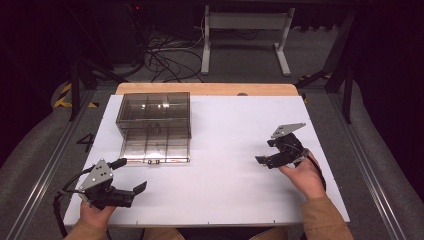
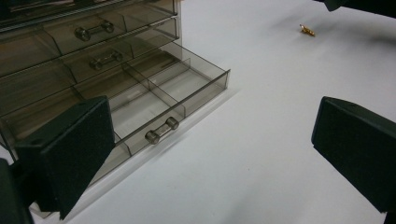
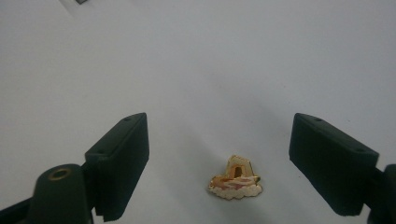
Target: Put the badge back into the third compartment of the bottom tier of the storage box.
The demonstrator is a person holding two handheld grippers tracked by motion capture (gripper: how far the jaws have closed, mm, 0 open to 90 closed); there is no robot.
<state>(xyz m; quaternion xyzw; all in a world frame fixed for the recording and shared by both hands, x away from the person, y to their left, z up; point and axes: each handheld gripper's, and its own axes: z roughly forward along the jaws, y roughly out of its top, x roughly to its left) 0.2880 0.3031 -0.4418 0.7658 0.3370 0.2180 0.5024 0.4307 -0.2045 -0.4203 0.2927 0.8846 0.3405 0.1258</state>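
A smoked clear drawer box [image 1: 154, 112] stands at the table's far left, and its bottom drawer [image 1: 156, 149] is pulled out. In the left gripper view that drawer [image 2: 187, 88] has several bare compartments and a metal bar handle [image 2: 162, 130]. My left gripper [image 1: 130, 175] rests open at the near left, its jaws [image 2: 210, 140] wide apart and pointing toward the box. A small gold pin [image 3: 235, 179] lies on the white table between the jaws of my right gripper [image 3: 218, 154]. Neither pad touches it. The same pin [image 2: 307, 31] shows far off in the left gripper view. My right gripper [image 1: 265, 151] is at the right.
The white table top [image 1: 225, 175] stretches between the two grippers. Two shut drawers [image 2: 93, 32] sit above the pulled-out one. Beyond the table's far edge are cables on the floor and a white desk frame [image 1: 245, 30].
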